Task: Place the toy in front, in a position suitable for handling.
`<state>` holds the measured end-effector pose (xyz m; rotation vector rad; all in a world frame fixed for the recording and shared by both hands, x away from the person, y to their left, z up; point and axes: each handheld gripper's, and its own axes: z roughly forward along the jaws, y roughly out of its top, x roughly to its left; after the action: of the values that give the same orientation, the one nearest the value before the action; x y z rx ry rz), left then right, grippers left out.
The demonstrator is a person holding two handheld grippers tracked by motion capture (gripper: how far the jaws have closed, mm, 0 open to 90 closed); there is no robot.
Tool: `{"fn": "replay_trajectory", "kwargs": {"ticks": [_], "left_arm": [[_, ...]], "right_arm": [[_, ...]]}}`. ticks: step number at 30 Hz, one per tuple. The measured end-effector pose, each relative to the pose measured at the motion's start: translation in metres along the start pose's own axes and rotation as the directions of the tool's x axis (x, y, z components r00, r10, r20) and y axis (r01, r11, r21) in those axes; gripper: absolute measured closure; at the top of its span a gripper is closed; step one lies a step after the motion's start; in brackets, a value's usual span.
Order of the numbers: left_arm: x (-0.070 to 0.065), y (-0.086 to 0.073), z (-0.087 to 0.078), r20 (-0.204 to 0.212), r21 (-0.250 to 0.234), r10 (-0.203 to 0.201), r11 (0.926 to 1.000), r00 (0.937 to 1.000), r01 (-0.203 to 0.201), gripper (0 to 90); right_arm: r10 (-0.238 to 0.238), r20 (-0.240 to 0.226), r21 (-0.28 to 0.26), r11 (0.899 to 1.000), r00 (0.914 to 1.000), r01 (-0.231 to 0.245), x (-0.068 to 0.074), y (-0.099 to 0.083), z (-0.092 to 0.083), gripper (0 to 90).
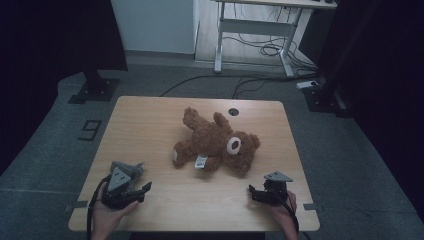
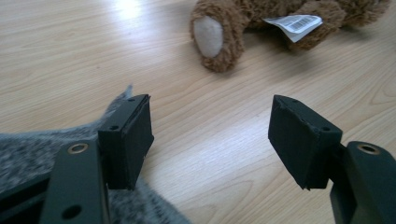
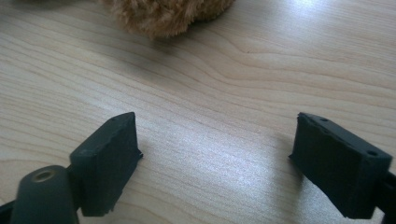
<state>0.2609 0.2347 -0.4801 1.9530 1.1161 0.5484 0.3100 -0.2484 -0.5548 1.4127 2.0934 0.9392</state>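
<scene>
A brown teddy bear (image 1: 215,142) lies on its back in the middle of the wooden table (image 1: 150,120), head toward the right. My left gripper (image 1: 141,181) rests near the front left, open, nothing between its pads, pointing toward the bear. In the left gripper view its jaws (image 2: 210,140) stand wide apart over bare wood, with the bear's white-soled foot (image 2: 217,35) and a barcode tag (image 2: 294,23) ahead. A grey fuzzy cloth (image 2: 28,149) lies under the left jaw. My right gripper (image 1: 255,192) sits at the front right, open (image 3: 219,158) and empty, brown fur (image 3: 163,14) just ahead.
A round cable hole (image 1: 233,111) is set in the table's far edge. Beyond the table stand a white desk frame (image 1: 260,25), loose cables (image 1: 270,50) on the floor, and black stand bases (image 1: 95,90) at both sides.
</scene>
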Motion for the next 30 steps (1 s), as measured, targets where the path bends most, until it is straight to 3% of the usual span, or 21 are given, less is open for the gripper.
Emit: {"fn": "replay_trajectory", "kwargs": {"ticks": [3, 5, 6, 12, 18, 23, 30], "left_arm": [[-0.003, 0.002, 0.005, 0.019, -0.009, -0.008, 0.9999, 0.9998, 0.008, 31.0], [-0.008, 0.005, 0.011, 0.036, -0.010, -0.011, 0.9999, 0.9993, 0.011, 30.9], [-0.011, 0.007, 0.014, 0.040, -0.007, -0.001, 1.0000, 0.9992, 0.001, 30.8], [-0.027, 0.022, 0.033, 0.069, 0.027, 0.052, 0.9982, 0.9963, -0.054, 30.8], [-0.042, 0.047, 0.055, 0.079, 0.027, 0.107, 0.9937, 0.9912, -0.109, 30.3], [-0.040, 0.066, 0.087, 0.073, 0.053, 0.111, 0.9919, 0.9911, -0.115, 29.9], [-0.024, 0.085, 0.118, 0.067, 0.084, 0.076, 0.9931, 0.9948, -0.082, 30.0]], "right_arm": [[0.001, 0.018, -0.023, 1.000, 0.9998, -0.001, 0.001, 0.000, -0.002, 17.8], [0.036, -0.007, -0.069, 0.997, 0.9993, -0.036, -0.001, 0.000, -0.004, 19.8], [0.064, -0.037, -0.090, 0.994, 0.9973, -0.067, -0.002, 0.002, -0.006, 19.6], [0.078, -0.058, -0.118, 0.989, 0.9953, -0.084, -0.004, 0.004, -0.009, 19.1], [0.080, -0.105, -0.169, 0.981, 0.9913, -0.097, -0.003, 0.016, -0.014, 18.9], [0.066, -0.123, -0.182, 0.979, 0.9902, -0.088, -0.001, 0.026, -0.011, 18.4], [0.049, -0.134, -0.199, 0.977, 0.9898, -0.075, 0.007, 0.046, 0.000, 17.3]]}}
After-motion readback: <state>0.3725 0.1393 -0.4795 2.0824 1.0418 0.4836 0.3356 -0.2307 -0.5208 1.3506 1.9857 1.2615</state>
